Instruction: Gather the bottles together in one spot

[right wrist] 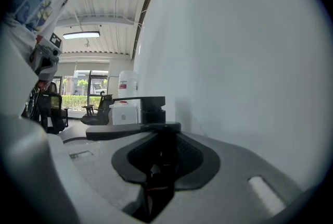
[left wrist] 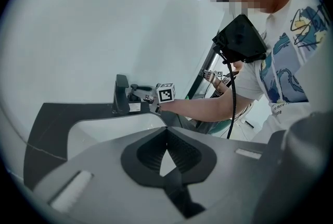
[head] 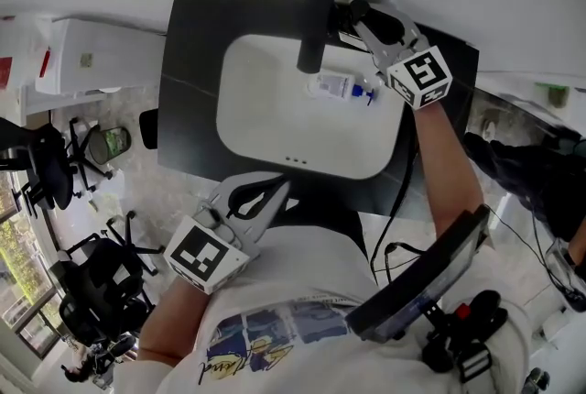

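Note:
A clear bottle (head: 334, 86) with a white label and a blue cap lies on its side in the white basin (head: 265, 117), just right of the black faucet (head: 315, 26). My right gripper (head: 355, 12) reaches over the back of the counter beside the faucet base. Its jaws look shut on a small dark bottle (head: 357, 9), which fills the gap between them in the right gripper view (right wrist: 158, 165). My left gripper (head: 279, 189) hovers at the front rim of the sink, its fingertips touching and nothing held (left wrist: 166, 132).
The black counter (head: 188, 90) surrounds the basin, and a white wall rises close behind it. White boxes (head: 92, 58) and office chairs (head: 55, 163) stand on the floor to the left. A black cable (head: 398, 200) hangs off the counter's front right.

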{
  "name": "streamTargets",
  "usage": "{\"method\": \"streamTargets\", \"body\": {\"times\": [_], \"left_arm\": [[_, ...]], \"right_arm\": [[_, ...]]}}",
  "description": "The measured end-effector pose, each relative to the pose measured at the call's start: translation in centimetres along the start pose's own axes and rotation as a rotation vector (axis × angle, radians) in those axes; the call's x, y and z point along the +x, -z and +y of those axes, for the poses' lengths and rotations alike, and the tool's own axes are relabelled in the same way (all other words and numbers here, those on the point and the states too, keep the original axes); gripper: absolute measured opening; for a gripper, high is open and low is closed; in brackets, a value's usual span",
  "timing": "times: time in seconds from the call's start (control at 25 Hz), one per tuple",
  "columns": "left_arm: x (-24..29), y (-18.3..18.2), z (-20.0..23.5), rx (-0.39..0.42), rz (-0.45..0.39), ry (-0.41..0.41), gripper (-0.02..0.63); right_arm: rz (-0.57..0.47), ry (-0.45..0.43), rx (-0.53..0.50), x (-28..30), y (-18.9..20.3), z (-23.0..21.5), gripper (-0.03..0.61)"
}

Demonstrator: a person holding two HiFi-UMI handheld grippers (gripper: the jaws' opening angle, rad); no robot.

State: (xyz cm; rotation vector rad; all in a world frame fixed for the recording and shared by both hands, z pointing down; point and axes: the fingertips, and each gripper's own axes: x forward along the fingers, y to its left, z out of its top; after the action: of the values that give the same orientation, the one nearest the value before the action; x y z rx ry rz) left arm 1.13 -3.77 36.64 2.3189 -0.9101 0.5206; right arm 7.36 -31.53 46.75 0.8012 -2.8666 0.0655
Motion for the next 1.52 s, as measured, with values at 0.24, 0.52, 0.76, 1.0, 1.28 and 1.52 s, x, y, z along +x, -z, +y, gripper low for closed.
{"method": "streamTargets", "body": {"times": [0.24, 0.52, 0.76, 1.0, 1.28, 1.52], "left_arm": [[0.2, 0.0, 0.1, 0.008, 0.014, 0.007, 0.002], [0.6, 0.0, -0.2, 0.019, 0.018, 0.024, 0.002], [0.5, 0.0, -0.6, 0.02, 0.018, 0.031, 0.002], [0.5, 0.3, -1.2, 0.028, 0.011, 0.056, 0.002], [0.1, 0.8, -1.9, 0.027, 0.002, 0.085, 0.002], [-1.1, 1.2, -2.0, 0.022, -0.023, 0.107, 0.002]], "right_arm": [[0.024, -0.076, -0.049, -0.8, 0.5, 0.6, 0.081], [0.082, -0.081, -0.052, -1.8, 1.7, 0.3, 0.095], [0.108, -0.032, -0.038, -2.4, 2.0, -0.7, 0.19], [0.135, 0.018, -0.001, -4.7, 3.2, -0.4, 0.22], [0.199, 0.148, 0.053, -8.8, 4.4, 1.5, 0.219], [0.405, 0.113, -0.022, -9.6, 7.8, 8.3, 0.216]]}}
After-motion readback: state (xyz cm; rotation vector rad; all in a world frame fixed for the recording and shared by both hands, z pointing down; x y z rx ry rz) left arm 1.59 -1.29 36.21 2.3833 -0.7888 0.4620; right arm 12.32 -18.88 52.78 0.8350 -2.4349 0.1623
